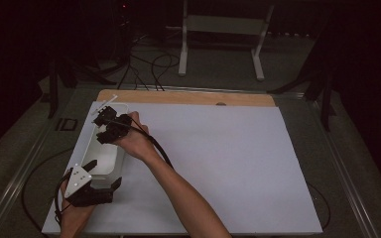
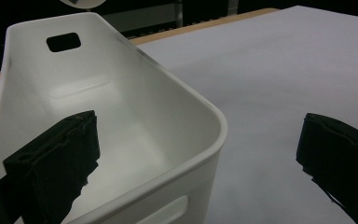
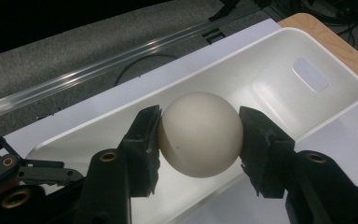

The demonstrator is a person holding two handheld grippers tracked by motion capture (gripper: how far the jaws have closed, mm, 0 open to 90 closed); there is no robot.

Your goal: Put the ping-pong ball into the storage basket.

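Observation:
A white ball point(image 3: 199, 133) sits between the jaws of my right gripper point(image 3: 199, 136), whose pads press on both its sides. It hangs over the inside of a long white plastic bin point(image 3: 279, 51) with handle slots in its end walls. In the high view the right gripper point(image 1: 105, 130) hovers over the far half of the bin point(image 1: 110, 159), at the table's left. My left gripper point(image 1: 104, 174) is at the bin's near end. Its jaws stand wide open point(image 2: 198, 126), one inside the bin point(image 2: 121, 70) and one outside its corner, touching nothing that I can see.
A large white sheet point(image 1: 218, 163) covers the table, with a wooden strip point(image 1: 188, 96) along its far edge. A thin white stick point(image 1: 105, 104) lies by the bin's far end. Beyond the table are a white stand point(image 1: 223, 25) and floor cables point(image 1: 149, 69).

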